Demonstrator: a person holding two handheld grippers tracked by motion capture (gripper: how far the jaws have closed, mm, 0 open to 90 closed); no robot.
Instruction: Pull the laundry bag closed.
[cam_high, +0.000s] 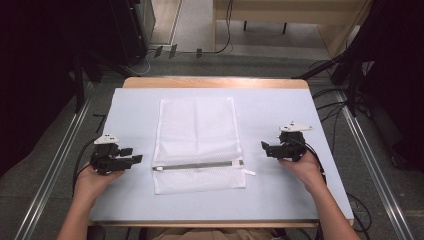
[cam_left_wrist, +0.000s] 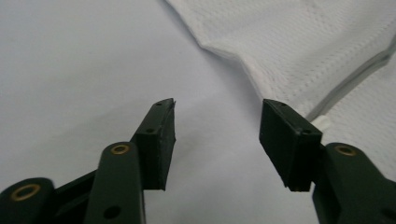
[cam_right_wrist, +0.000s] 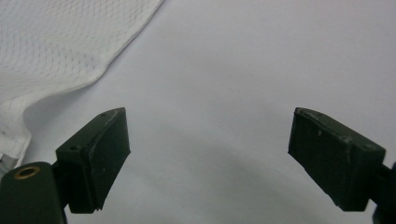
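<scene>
A white mesh laundry bag (cam_high: 198, 142) lies flat at the centre of the bench (cam_high: 280, 200), its grey zipper (cam_high: 197, 165) running across near your edge. Your left tongs (cam_high: 135, 159) rest just left of the bag, jaws wide apart and empty. Your right tongs (cam_high: 265, 147) sit to its right, jaws likewise spread wide, gripping nothing.

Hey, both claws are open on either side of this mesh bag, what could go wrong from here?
1. The mesh bag is thin and lies flat on the table cover; a pinch by the left claw might catch the cover too.
2. The zipper looks closed, with its pull nearer the left claw, so the right claw would probably reach awkwardly.
</scene>
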